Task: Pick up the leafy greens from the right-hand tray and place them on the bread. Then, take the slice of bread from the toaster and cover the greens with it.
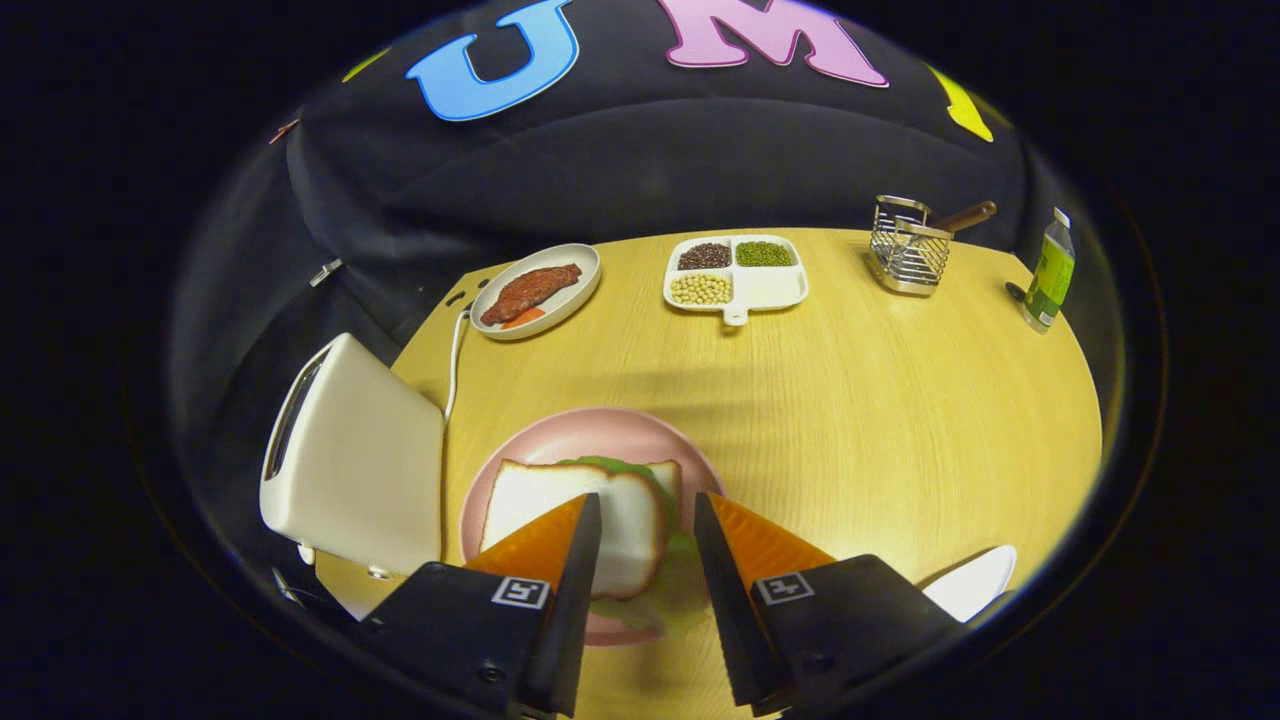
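A pale wooden table [850, 400] fills the middle of the frame. At lower centre, a pink plate [580, 440] holds a bread slice [560, 520] lying over leafy greens [610, 465], with another slice's edge behind. The gripper [648, 545] hovers just above, fingers parted and holding nothing. The white toaster [350, 460] stands lower left. Both steps look done; only pulling away seems left.

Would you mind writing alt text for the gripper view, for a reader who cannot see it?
The gripper hangs open and empty over a pink plate, where a bread slice covers leafy greens. A white toaster stands beside the plate on the wooden table.
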The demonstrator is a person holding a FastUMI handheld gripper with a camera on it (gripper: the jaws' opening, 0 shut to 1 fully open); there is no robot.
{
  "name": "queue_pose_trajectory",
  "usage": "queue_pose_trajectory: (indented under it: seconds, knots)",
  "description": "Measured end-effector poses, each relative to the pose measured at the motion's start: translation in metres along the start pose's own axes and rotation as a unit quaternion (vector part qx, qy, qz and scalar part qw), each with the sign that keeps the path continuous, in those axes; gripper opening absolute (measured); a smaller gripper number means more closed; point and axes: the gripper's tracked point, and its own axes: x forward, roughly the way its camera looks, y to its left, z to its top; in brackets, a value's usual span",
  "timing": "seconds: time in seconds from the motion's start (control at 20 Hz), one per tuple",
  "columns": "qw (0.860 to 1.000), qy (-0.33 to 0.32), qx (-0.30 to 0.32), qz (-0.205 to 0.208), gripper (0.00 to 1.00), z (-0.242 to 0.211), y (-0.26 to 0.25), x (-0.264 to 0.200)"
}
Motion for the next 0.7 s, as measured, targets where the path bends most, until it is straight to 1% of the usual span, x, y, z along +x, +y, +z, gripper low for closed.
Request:
queue_pose_trajectory:
  seconds: [0.15,0.2,0.35,0.4,0.45,0.5,0.7]
  knots:
    - [1.000,-0.015,-0.011,0.006,0.65,0.013,-0.006,-0.016]
    - [0.999,-0.024,-0.020,0.011,0.72,0.018,-0.008,-0.022]
    - [0.996,-0.059,-0.053,0.033,0.84,0.034,-0.008,-0.050]
    - [0.994,-0.072,-0.066,0.043,0.90,0.041,-0.007,-0.061]
    - [0.992,-0.085,-0.079,0.048,0.92,0.048,-0.008,-0.072]
    - [0.990,-0.095,-0.094,0.053,0.97,0.054,-0.007,-0.082]
    - [0.978,-0.133,-0.148,0.068,0.98,0.072,0.001,-0.123]
